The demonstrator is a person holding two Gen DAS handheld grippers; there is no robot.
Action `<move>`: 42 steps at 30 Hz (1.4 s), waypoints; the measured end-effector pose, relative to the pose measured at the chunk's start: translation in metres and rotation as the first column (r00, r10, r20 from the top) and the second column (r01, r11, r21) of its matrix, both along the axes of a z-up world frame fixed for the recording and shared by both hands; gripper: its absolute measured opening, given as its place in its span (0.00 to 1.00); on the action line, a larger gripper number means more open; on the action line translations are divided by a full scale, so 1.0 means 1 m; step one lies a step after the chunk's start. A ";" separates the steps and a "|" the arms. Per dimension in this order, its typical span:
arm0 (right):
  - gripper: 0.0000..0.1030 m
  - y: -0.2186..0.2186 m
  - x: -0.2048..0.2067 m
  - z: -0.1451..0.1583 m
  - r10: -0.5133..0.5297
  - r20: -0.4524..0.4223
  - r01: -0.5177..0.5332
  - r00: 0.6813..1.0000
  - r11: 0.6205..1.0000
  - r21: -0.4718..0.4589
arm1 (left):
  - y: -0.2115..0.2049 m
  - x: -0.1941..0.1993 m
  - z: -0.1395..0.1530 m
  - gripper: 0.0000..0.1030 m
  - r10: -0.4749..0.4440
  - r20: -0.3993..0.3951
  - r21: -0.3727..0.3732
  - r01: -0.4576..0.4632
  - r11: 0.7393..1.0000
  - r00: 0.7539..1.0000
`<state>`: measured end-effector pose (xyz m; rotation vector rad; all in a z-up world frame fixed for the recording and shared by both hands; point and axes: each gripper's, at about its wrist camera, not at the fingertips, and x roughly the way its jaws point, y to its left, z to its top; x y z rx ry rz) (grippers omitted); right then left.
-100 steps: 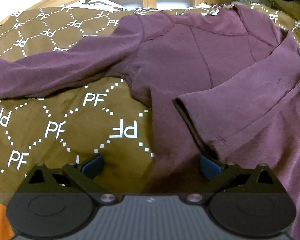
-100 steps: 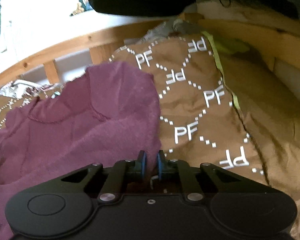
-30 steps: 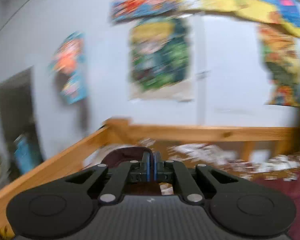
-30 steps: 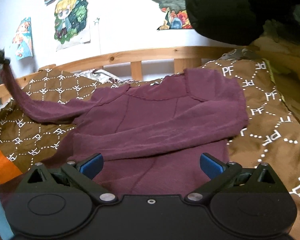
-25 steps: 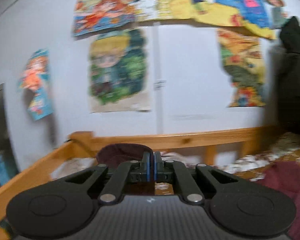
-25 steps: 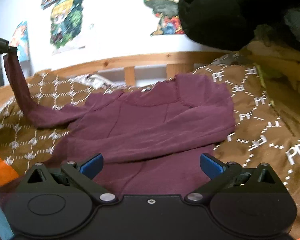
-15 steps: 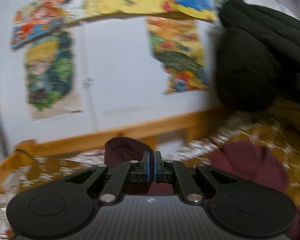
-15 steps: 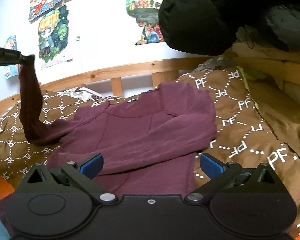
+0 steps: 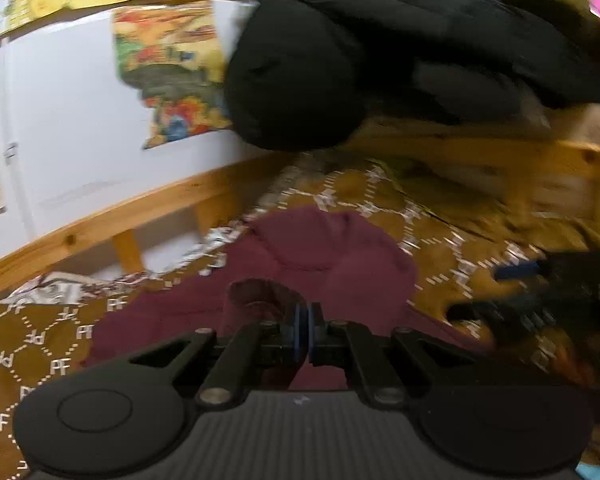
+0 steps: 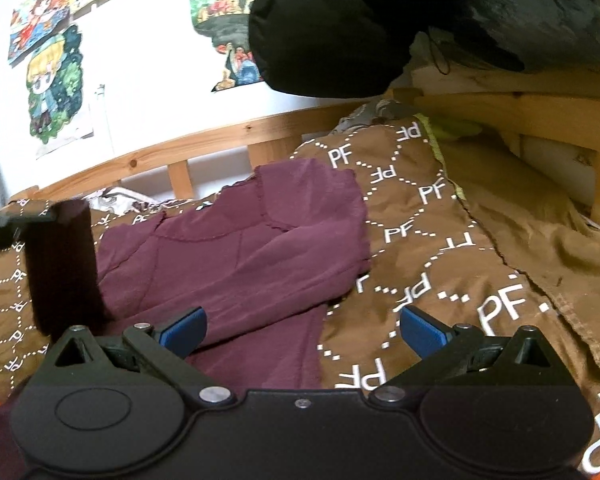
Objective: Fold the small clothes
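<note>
Maroon fabric, a long-sleeved shirt (image 10: pixel 236 264), lies spread on a brown bedspread (image 10: pixel 412 240) printed with white "PF" letters and dotted diamonds; its body is mostly flat, with one sleeve already folded across the chest toward the lower left; the other sleeve (image 10: pixel 62 268) is lifted off the bed and hangs down in a dark column at the left of the right wrist view. The left gripper (image 9: pixel 302 330) has its blue-padded jaws pressed together on the cuff of that sleeve (image 9: pixel 260 294), which bunches up just in front of the pads; in the right wrist view the same gripper (image 10: pixel 4 220) shows as a blurred dark shape at the top of the hanging sleeve. The right gripper (image 10: pixel 302 326) hovers low over the shirt's lower part with its jaws spread wide and nothing between them; one pad is over maroon cloth, the other over the bedspread. A wooden bed rail (image 10: pixel 204 148) runs behind the bed; colourful posters (image 10: pixel 54 88) hang on the white wall; a bulky black garment (image 10: pixel 328 28) looms at the upper right.
</note>
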<state>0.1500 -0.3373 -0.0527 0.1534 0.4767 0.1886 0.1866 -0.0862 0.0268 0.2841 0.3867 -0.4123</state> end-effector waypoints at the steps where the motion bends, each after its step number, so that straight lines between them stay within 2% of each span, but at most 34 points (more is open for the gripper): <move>1: 0.99 -0.002 0.001 0.000 -0.004 0.002 0.004 1.000 1.000 0.004 | -0.004 -0.005 -0.004 0.04 -0.018 -0.009 0.007 0.018 1.000 1.000; 4: 0.99 -0.005 0.000 0.000 -0.007 0.015 0.006 1.000 1.000 0.013 | -0.011 -0.009 -0.014 0.04 -0.039 -0.047 0.010 0.039 0.999 0.998; 9: 0.99 -0.006 0.001 -0.002 -0.013 0.011 0.013 1.000 1.000 0.019 | -0.022 -0.003 -0.041 0.04 -0.011 -0.129 0.017 0.013 1.000 0.992; 13: 0.99 -0.003 0.001 -0.004 -0.005 -0.003 0.005 1.000 1.000 0.018 | -0.024 -0.004 -0.055 0.08 -0.010 -0.212 0.001 0.010 1.000 0.977; 14: 0.99 -0.002 0.001 -0.004 -0.001 -0.003 0.001 1.000 1.000 0.014 | -0.024 -0.006 -0.057 0.15 -0.016 -0.228 -0.007 0.014 1.000 0.974; 15: 0.99 -0.001 0.000 -0.005 0.002 -0.003 -0.002 1.000 1.000 0.011 | -0.023 -0.008 -0.058 0.30 -0.022 -0.244 -0.009 0.021 1.000 0.970; 16: 0.99 0.000 0.000 -0.005 0.008 -0.002 -0.008 1.000 1.000 0.009 | -0.022 -0.011 -0.058 0.38 -0.023 -0.252 -0.011 0.021 1.000 0.967; 18: 0.99 0.002 0.000 -0.006 0.013 -0.004 -0.013 1.000 1.000 0.005 | -0.018 -0.017 -0.058 0.64 -0.020 -0.254 -0.020 0.015 1.000 0.967; 19: 0.99 0.002 0.001 -0.006 0.015 -0.006 -0.015 1.000 1.000 0.006 | -0.015 -0.020 -0.056 0.69 -0.014 -0.254 -0.028 0.007 1.000 0.967; 21: 0.99 0.003 0.001 -0.007 0.021 -0.013 -0.021 1.000 1.000 0.007 | -0.009 -0.023 -0.053 0.93 0.010 -0.261 -0.044 -0.022 0.999 0.965; 24: 0.99 0.006 0.003 -0.009 0.046 -0.030 -0.046 0.998 0.999 0.007 | 0.002 -0.032 -0.050 0.98 0.076 -0.257 -0.052 -0.092 0.994 0.963; 27: 0.99 0.015 0.004 -0.009 0.105 -0.053 -0.105 0.993 0.994 0.002 | 0.021 -0.038 -0.047 1.00 0.164 -0.277 -0.050 -0.185 0.982 0.947; 31: 0.99 0.029 0.002 -0.007 0.178 -0.070 -0.178 0.982 0.984 0.012 | 0.048 -0.043 -0.042 1.00 0.232 -0.304 -0.068 -0.265 0.962 0.924; 32: 0.99 0.032 0.001 -0.007 0.197 -0.075 -0.196 0.977 0.980 0.026 | 0.055 -0.043 -0.042 1.00 0.264 -0.304 -0.060 -0.294 0.954 0.916; 34: 0.99 0.039 -0.001 -0.006 0.234 -0.088 -0.229 0.968 0.971 0.064 | 0.068 -0.040 -0.045 1.00 0.363 -0.303 -0.020 -0.386 0.922 0.881; 35: 0.99 0.044 -0.001 -0.006 0.244 -0.096 -0.236 0.965 0.968 0.080 | 0.076 -0.037 -0.047 1.00 0.432 -0.296 0.019 -0.447 0.894 0.852; 36: 0.99 0.048 -0.003 -0.007 0.252 -0.106 -0.243 0.962 0.966 0.091 | 0.083 -0.034 -0.051 1.00 0.511 -0.282 0.069 -0.514 0.855 0.812; 38: 0.99 0.058 -0.005 -0.010 0.256 -0.119 -0.247 0.959 0.965 0.084 | 0.099 -0.028 -0.057 1.00 0.603 -0.267 0.118 -0.596 0.794 0.752; 40: 0.99 0.066 -0.007 -0.014 0.265 -0.121 -0.258 0.957 0.964 0.069 | 0.117 -0.023 -0.060 1.00 0.646 -0.285 0.098 -0.649 0.755 0.708; 42: 0.97 0.071 -0.008 -0.017 0.262 -0.113 -0.255 0.958 0.964 0.074 | 0.131 -0.017 -0.060 1.00 0.655 -0.311 0.053 -0.675 0.736 0.689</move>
